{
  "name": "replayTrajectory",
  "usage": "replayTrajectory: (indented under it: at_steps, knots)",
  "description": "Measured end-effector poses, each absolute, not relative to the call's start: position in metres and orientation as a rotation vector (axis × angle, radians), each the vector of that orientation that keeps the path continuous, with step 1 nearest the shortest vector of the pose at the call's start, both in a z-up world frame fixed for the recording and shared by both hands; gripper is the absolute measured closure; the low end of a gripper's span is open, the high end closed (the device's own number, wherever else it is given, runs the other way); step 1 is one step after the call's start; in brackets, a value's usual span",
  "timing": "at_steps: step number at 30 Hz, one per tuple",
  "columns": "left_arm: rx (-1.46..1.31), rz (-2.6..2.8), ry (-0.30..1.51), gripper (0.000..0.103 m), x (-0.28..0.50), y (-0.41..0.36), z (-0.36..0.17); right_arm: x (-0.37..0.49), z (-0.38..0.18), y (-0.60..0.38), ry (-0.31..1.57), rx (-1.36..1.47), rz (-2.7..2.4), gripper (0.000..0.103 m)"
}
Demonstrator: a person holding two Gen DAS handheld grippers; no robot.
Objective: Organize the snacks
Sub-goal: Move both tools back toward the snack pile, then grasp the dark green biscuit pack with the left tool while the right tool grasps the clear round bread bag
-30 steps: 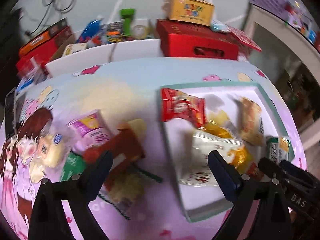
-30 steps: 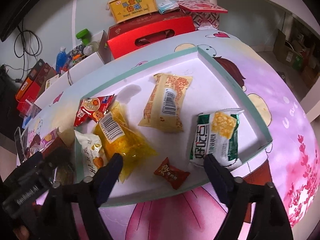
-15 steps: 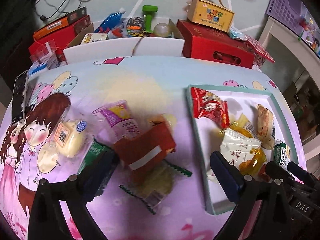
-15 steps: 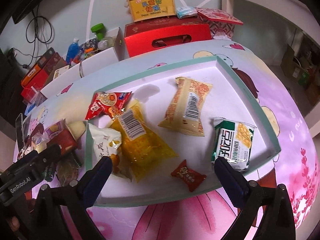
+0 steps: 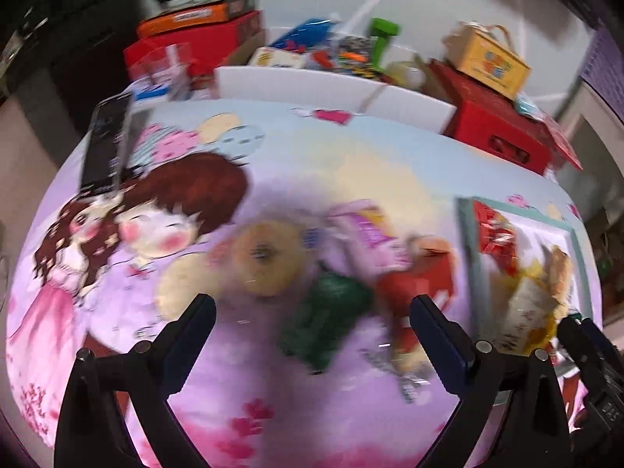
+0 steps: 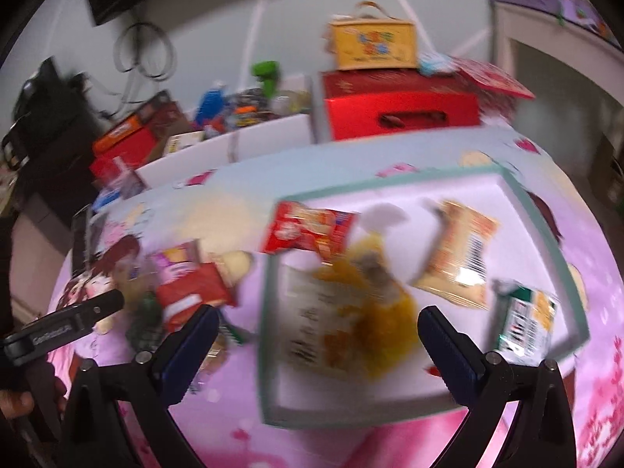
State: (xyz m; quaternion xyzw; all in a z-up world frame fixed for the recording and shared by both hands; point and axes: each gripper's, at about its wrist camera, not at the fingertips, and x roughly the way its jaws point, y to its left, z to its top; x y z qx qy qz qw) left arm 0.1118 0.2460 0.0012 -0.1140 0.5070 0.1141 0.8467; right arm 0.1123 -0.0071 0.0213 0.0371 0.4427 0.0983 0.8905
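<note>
On the pink cartoon tablecloth (image 5: 117, 312), far left edge, a dark phone-like slab (image 5: 105, 144) lies flat. Both views are motion-blurred; small detail is unreadable.

Left gripper (image 5: 312, 319): fingers spread wide, nothing between them, hovering over the loose snack pile left of the tray. Under it, left to right: a pale round bun in clear wrap (image 5: 265, 261), a dark green packet (image 5: 327, 319) near the gripper's midline, a pink-purple packet (image 5: 366, 230) farther back, then a red carton with a white band (image 5: 417, 288) just beside the tray's left rim. These packets overlap; which ones touch I cannot tell.

Right of the pile sits the teal-rimmed white tray (image 6: 269, 312). Right gripper (image 6: 318, 331): fingers released and wide apart, empty, hanging above the tray's near-left part. Tray contents, left to right: a red snack bag (image 6: 308, 230) at the far-left corner, a white pouch (image 6: 312, 312) overlapping a yellow bag (image 6: 374, 304) near centre, an orange-beige wrapper with barcode (image 6: 460, 257), and a green-and-white packet (image 6: 522, 316) by the right rim.

Far behind the table: a white open bin (image 6: 234, 144) of assorted items, a red box (image 6: 401, 109) with a yellow carry-case (image 6: 370, 46) on top.
</note>
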Motion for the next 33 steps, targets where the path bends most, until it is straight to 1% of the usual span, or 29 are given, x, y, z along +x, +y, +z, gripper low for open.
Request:
replayTrajectory:
  at_steps: [8, 16, 19, 22, 23, 25, 27, 33]
  knots:
    - [-0.292, 0.318, 1.118, 0.004, 0.102, 0.289, -0.012, 0.106, 0.012, 0.05, 0.936, -0.034, 0.34, 0.0]
    - [-0.292, 0.266, 1.158, 0.004, 0.11, 0.283, -0.023, 0.108, -0.01, 0.09, 0.991, -0.127, 0.436, 0.001]
    - [-0.277, 0.226, 1.172, 0.004, 0.117, 0.273, -0.029, 0.108, -0.019, 0.102, 1.009, -0.166, 0.466, 0.003]
    - [-0.247, 0.185, 1.181, 0.004, 0.123, 0.261, -0.032, 0.109, -0.029, 0.111, 1.034, -0.2, 0.481, 0.007]
    - [-0.236, 0.172, 1.183, 0.004, 0.125, 0.257, -0.033, 0.11, -0.033, 0.114, 1.045, -0.209, 0.487, 0.01]
    - [-0.223, 0.148, 1.183, 0.008, 0.129, 0.25, -0.035, 0.111, -0.038, 0.116, 1.059, -0.218, 0.492, 0.013]
    - [-0.221, 0.123, 1.191, 0.021, 0.134, 0.246, -0.038, 0.114, -0.042, 0.117, 1.071, -0.219, 0.494, 0.013]
    - [-0.183, 0.111, 1.225, 0.023, 0.145, 0.238, -0.049, 0.122, -0.054, 0.118, 1.104, -0.231, 0.486, 0.014]
